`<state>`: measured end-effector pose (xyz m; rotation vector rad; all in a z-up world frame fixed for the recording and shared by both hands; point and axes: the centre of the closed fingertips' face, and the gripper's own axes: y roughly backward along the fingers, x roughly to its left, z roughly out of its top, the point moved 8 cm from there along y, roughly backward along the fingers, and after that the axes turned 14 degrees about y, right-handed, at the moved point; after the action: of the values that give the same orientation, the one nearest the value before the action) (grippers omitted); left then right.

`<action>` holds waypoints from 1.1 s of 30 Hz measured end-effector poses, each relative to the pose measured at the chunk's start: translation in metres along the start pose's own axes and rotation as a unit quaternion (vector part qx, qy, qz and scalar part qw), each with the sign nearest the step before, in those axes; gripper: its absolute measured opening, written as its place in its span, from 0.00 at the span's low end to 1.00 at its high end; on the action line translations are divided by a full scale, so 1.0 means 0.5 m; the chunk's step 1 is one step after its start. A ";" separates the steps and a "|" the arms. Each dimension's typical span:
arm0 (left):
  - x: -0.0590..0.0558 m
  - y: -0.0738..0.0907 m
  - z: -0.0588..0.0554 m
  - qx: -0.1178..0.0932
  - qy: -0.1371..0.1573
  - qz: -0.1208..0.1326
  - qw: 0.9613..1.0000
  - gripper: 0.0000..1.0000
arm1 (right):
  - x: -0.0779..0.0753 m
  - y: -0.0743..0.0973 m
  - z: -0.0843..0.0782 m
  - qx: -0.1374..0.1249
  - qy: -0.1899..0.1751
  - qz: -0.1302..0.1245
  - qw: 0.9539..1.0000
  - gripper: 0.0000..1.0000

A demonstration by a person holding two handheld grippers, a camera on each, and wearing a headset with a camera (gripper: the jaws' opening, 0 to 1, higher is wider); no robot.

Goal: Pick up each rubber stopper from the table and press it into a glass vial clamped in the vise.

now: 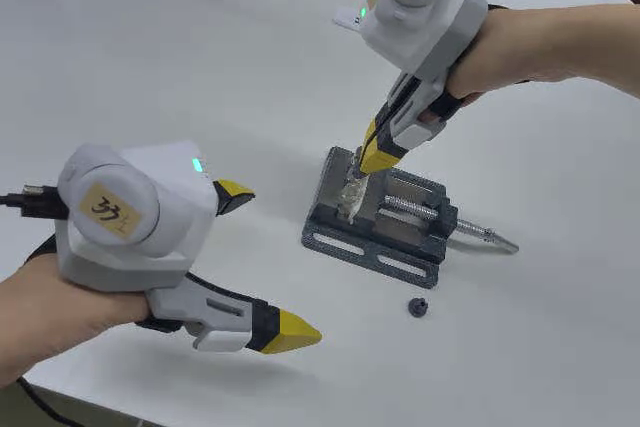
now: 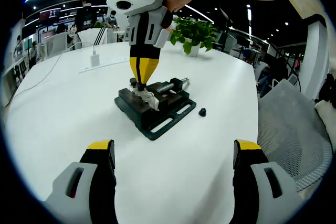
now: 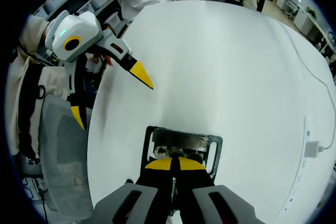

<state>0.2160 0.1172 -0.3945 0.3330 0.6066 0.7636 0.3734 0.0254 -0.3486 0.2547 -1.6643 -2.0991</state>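
A dark vise (image 1: pixel 385 247) (image 2: pixel 163 121) (image 3: pixel 181 140) stands mid-table with glass vials (image 1: pixel 350 195) (image 2: pixel 148 96) clamped in it. My right gripper (image 1: pixel 377 157) (image 2: pixel 143 80) (image 3: pixel 174 164) comes down from above, shut, its yellow tips pressed onto the top of a vial; whether a stopper sits under them is hidden. One black rubber stopper (image 1: pixel 419 306) (image 2: pixel 202 112) lies loose on the table just beside the vise. My left gripper (image 1: pixel 262 262) (image 2: pixel 173 148) (image 3: pixel 110 95) hovers open at the near left, apart from the vise, with nothing between its jaws.
The vise's screw handle (image 1: pixel 485 235) sticks out to the right. A white charger with a cable (image 1: pixel 348 17) (image 2: pixel 94 59) lies at the table's far side. A potted plant (image 2: pixel 191 32) stands at the far edge, and a mesh chair (image 2: pixel 294 129) beside the table.
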 end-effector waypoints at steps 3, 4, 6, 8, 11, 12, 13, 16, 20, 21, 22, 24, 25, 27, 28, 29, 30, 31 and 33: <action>0.000 -0.002 0.000 -0.001 0.003 -0.001 1.000 0.92 | 0.001 -0.001 0.000 -0.001 -0.001 -0.001 1.000 0.00; 0.000 -0.003 -0.001 -0.001 0.004 -0.002 1.000 0.92 | 0.004 -0.002 -0.001 -0.001 0.001 -0.003 1.000 0.00; 0.002 -0.004 -0.001 0.000 0.005 -0.002 1.000 0.92 | 0.004 -0.003 0.000 -0.001 0.001 -0.004 1.000 0.00; 0.004 -0.005 -0.001 -0.001 0.006 -0.001 1.000 0.92 | 0.006 -0.004 0.000 -0.001 0.002 -0.006 1.000 0.00; 0.009 -0.005 0.000 -0.005 0.011 0.001 1.000 0.92 | 0.005 -0.005 0.002 -0.001 0.001 -0.007 1.000 0.00; 0.009 -0.006 0.000 -0.004 0.011 0.001 1.000 0.92 | 0.006 -0.006 0.002 0.000 0.002 -0.008 1.000 0.00; 0.010 -0.006 0.000 -0.004 0.011 0.002 1.000 0.92 | 0.006 -0.007 0.004 0.002 0.003 -0.008 1.000 0.00; 0.011 -0.006 0.002 -0.006 0.014 0.001 1.000 0.92 | 0.006 -0.009 0.011 0.013 0.006 -0.010 1.000 0.00; 0.012 -0.007 0.006 -0.009 0.014 0.002 1.000 0.92 | 0.000 -0.006 0.004 0.018 0.009 -0.012 1.000 0.00; 0.013 -0.007 0.006 -0.011 0.016 0.003 1.000 0.92 | -0.002 -0.007 0.003 0.019 0.012 -0.014 1.000 0.00; 0.013 -0.007 0.007 -0.013 0.017 0.004 1.000 0.92 | -0.004 -0.008 0.002 0.019 0.009 -0.015 1.000 0.00; 0.014 -0.007 0.006 -0.012 0.018 0.005 1.000 0.92 | -0.012 -0.009 0.001 0.020 0.001 -0.011 1.000 0.00; 0.014 -0.007 0.006 -0.012 0.018 0.005 1.000 0.92 | -0.017 -0.011 0.001 0.020 -0.009 -0.008 1.000 0.00; 0.015 -0.007 0.007 -0.013 0.019 0.006 1.000 0.92 | -0.013 -0.010 0.002 0.020 -0.006 -0.008 1.000 0.00; 0.015 -0.007 0.007 -0.013 0.020 0.006 1.000 0.92 | -0.012 -0.010 0.004 0.023 -0.003 -0.008 1.000 0.00; 0.015 -0.006 0.008 -0.014 0.021 0.007 1.000 0.92 | -0.013 -0.012 0.004 0.027 -0.005 -0.011 1.000 0.00; 0.016 -0.006 0.008 -0.014 0.021 0.008 1.000 0.92 | -0.015 -0.011 0.006 0.037 0.016 -0.012 0.999 0.00; 0.016 -0.006 0.008 -0.014 0.021 0.009 1.000 0.92 | -0.012 -0.014 0.010 0.038 0.009 -0.012 0.999 0.00; 0.016 -0.005 0.011 -0.014 0.020 0.010 1.000 0.92 | -0.013 -0.015 0.015 0.050 0.021 -0.011 0.998 0.00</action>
<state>0.2252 0.1210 -0.3943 0.2989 0.6307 0.7987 0.3743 0.0362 -0.3547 0.3477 -1.7523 -2.0140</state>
